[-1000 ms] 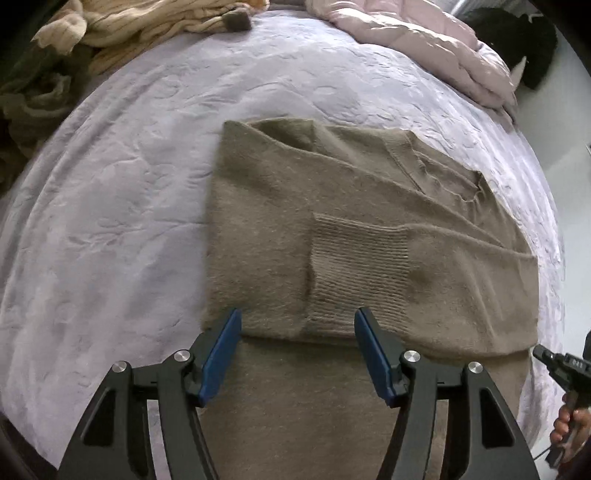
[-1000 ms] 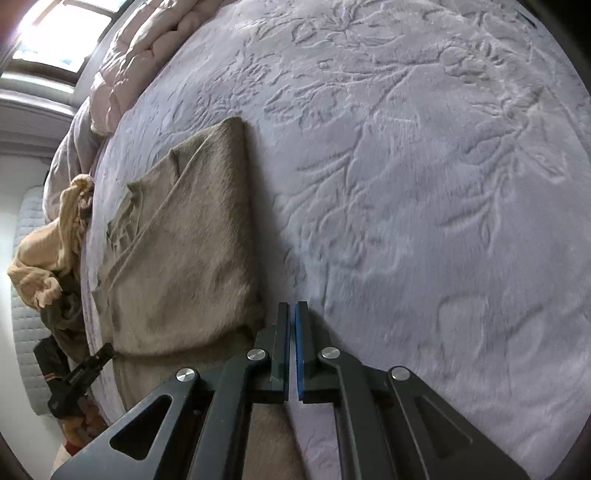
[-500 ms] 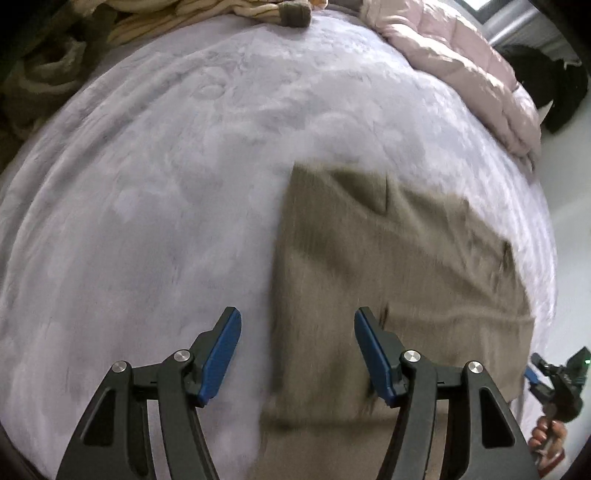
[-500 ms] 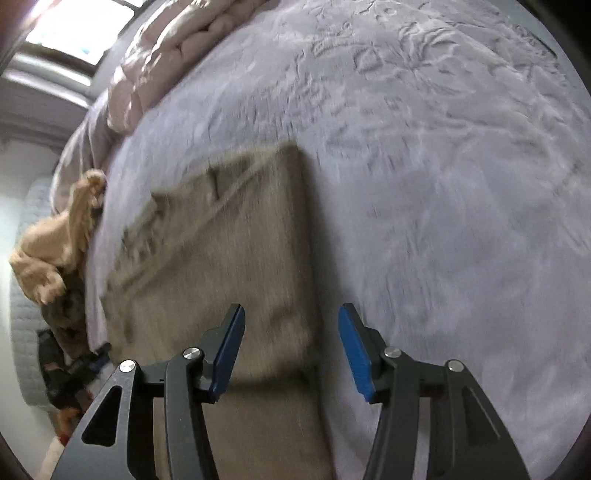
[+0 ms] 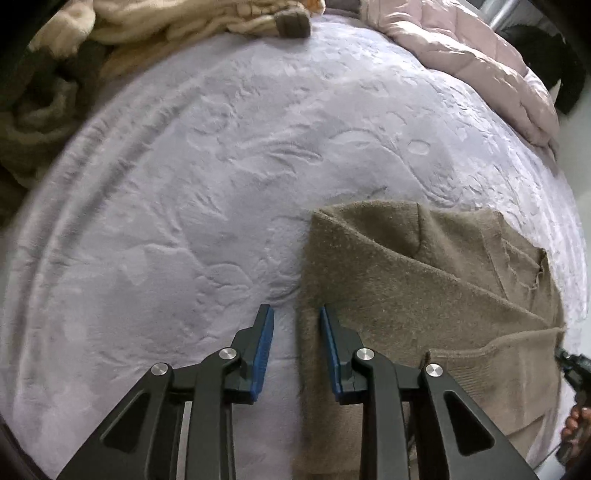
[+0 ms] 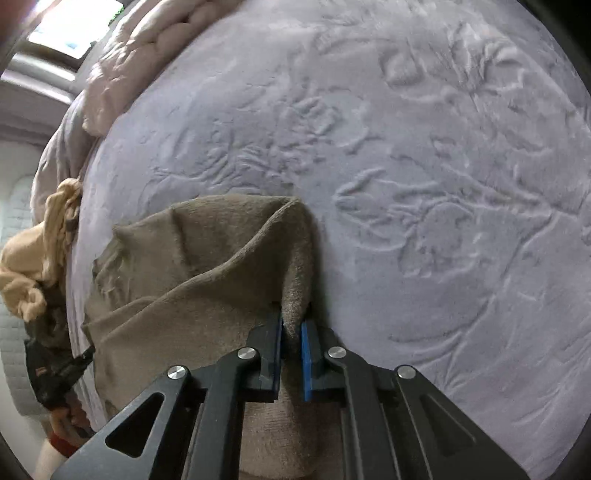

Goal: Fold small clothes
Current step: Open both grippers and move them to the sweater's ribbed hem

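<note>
A: Your two tools have slid over to the side edges of the brown sweater (image 5: 424, 295) since a second ago. Back then your left one sat wide open over the middle of it, and your right one was shut with nothing in it.

B: What is your left gripper (image 5: 293, 317) doing?

A: Its jaws are closing. The sweater's edge lies between the blue pads (image 5: 264, 350), but they are not pressing on it.

B: And your right gripper (image 6: 291, 328)?

A: You are pinching the other edge of the sweater (image 6: 207, 258) with it. The cloth is squeezed tight between the pads and lifts up in a little ridge.

B: Where is the sweater?

A: It lies folded on the pale purple bed cover (image 5: 221, 184). A pink puffy quilt (image 5: 461, 55) and a cream knit pile (image 5: 177, 22) sit far back.
</note>
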A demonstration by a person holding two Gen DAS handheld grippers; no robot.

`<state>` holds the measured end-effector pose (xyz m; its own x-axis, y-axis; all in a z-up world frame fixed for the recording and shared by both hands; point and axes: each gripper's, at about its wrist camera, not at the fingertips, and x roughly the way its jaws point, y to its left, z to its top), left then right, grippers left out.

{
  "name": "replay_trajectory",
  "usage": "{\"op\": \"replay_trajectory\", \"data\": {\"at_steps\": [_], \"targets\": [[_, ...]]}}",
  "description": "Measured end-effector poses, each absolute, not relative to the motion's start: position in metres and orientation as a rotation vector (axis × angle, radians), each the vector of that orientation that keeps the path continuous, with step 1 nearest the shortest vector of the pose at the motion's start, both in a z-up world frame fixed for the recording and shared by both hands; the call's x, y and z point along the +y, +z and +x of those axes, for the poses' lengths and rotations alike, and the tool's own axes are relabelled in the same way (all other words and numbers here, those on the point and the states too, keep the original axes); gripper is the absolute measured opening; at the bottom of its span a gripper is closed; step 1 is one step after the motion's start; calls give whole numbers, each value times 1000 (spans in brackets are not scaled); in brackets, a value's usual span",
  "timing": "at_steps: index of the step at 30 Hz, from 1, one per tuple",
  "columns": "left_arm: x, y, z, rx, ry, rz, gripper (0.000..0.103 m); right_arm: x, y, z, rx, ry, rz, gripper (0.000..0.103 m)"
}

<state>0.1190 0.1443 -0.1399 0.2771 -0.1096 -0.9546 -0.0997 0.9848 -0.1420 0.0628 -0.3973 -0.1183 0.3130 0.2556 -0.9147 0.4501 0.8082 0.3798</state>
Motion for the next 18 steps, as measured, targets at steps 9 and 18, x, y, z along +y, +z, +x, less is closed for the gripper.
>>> {"op": "replay_trajectory", "data": {"at_steps": [9,18], "targets": [[135,-111,87,1255,-1,-96,79,-381,-85,38,1268,-182,569,25],[117,-103,54,1315,-8,-44,79,-356,-71,5,1307,-176,624,59]]}}
